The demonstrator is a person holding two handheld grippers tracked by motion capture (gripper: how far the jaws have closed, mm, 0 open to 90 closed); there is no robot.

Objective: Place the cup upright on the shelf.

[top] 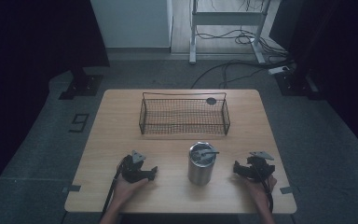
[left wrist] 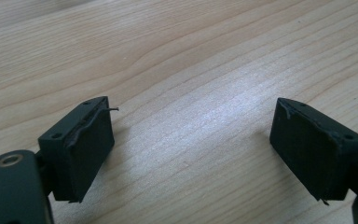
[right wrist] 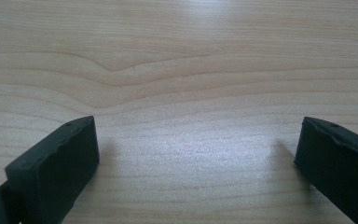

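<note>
On dim grey floor, wooden table [top: 121, 121] bears wire basket [top: 184, 116], steel cup [top: 201, 164].

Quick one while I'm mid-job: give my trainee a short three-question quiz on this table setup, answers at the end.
1. True or false: the left gripper is shut on the metal cup.
2. What stands behind the metal cup on the table? A) a wire basket B) a plate C) a box
3. Fill in: the right gripper has its jaws ____.

Key: 1. False, it is open with bare table between its jaws. 2. A, the wire basket. 3. Open.
</note>
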